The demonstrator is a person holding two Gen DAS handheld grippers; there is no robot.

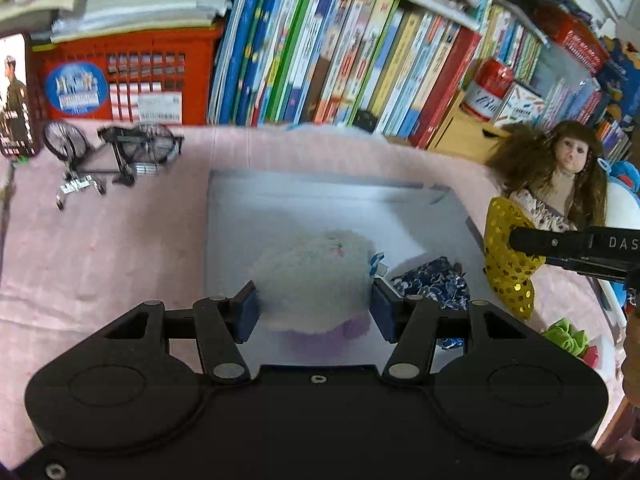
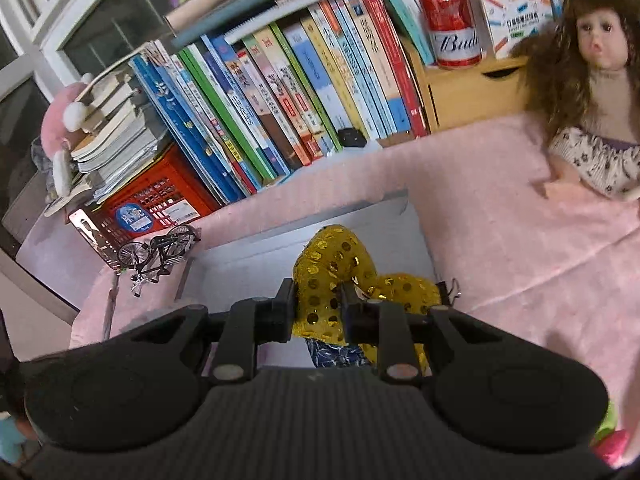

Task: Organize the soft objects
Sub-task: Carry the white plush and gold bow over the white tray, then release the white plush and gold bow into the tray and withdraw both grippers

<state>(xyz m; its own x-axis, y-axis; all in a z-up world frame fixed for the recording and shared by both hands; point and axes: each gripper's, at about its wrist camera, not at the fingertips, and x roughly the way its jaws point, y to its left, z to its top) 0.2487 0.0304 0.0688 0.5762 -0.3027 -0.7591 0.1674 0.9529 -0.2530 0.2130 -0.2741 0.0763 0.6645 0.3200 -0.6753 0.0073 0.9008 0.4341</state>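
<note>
On the pink-covered tabletop (image 1: 100, 248) sits a grey box (image 1: 320, 204), over which the left gripper (image 1: 314, 308) has its fingers clamped on a white fluffy toy (image 1: 312, 276), while the right gripper (image 2: 318, 304) pinches a gold sequined item (image 2: 328, 264) above the same box.

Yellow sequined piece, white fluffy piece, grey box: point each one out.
yellow sequined piece (image 2: 320, 280), right wrist view, its upper lobe.
white fluffy piece (image 1: 312, 276), left wrist view, its middle.
grey box (image 1: 320, 188), left wrist view, far wall.
</note>
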